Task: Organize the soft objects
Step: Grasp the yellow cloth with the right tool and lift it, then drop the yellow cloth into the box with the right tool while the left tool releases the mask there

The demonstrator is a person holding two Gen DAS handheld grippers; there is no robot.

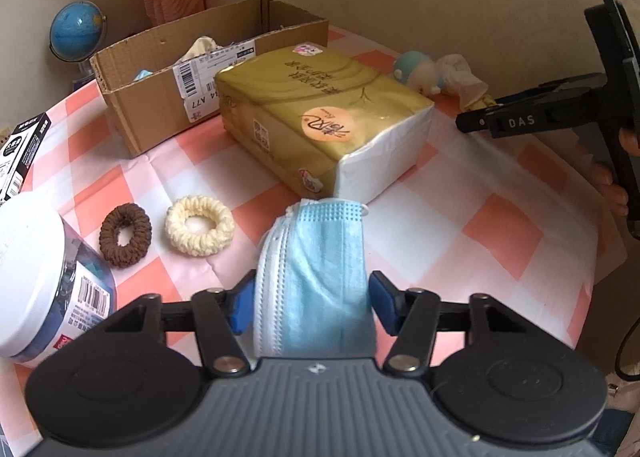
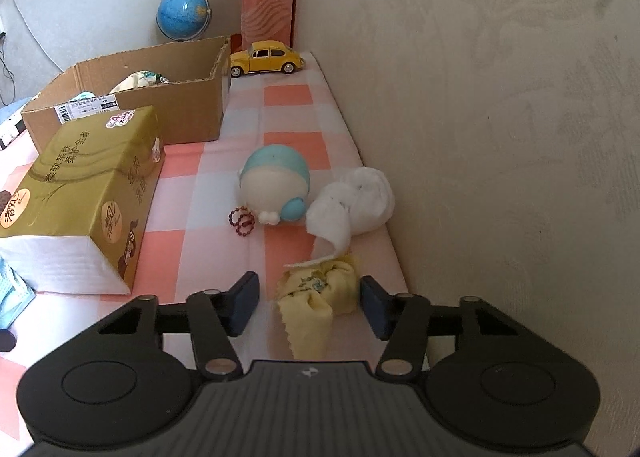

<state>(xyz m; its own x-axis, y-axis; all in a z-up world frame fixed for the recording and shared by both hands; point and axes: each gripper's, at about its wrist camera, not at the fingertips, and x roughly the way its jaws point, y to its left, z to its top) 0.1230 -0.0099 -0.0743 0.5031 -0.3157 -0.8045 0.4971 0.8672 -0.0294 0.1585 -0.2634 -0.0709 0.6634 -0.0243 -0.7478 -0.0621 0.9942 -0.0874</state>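
left gripper (image 1: 311, 307): we've got the jaws closed onto a folded blue face mask (image 1: 316, 277), a blue pad touching each side of it, and the mask sticks forward out over the desk (image 1: 500, 233)

right gripper (image 2: 310, 305): jaws sit either side of a crumpled yellow cloth (image 2: 320, 297); the right pad looks to be touching it, the left pad stands clear with a gap, so we'd call it not clamped

cardboard box (image 1: 160, 105): open-topped, at the back of the desk, a few soft bits already lying inside, with a shipping label on its near wall

tissue pack (image 1: 324, 117): gold wrapper, lies just in front of the box and right beyond the mask

hair scrunchies: brown scrunchie (image 1: 125, 235) and cream scrunchie (image 1: 200, 225) lie side by side on the checked tablecloth, left of the mask, not touching each other

plush toy (image 2: 276, 185): blue and cream, round, lying near the wall past the yellow cloth, with a dark red bead chain (image 2: 241, 221) beside it

white cloth (image 2: 352, 209): bunched up right of the plush, one edge lying over the yellow cloth

plastic jar (image 1: 36, 281): white lid, at the left edge of the left wrist view

other stuff: yellow toy car (image 2: 267, 57) behind the box, blue globe (image 2: 183, 13) further back
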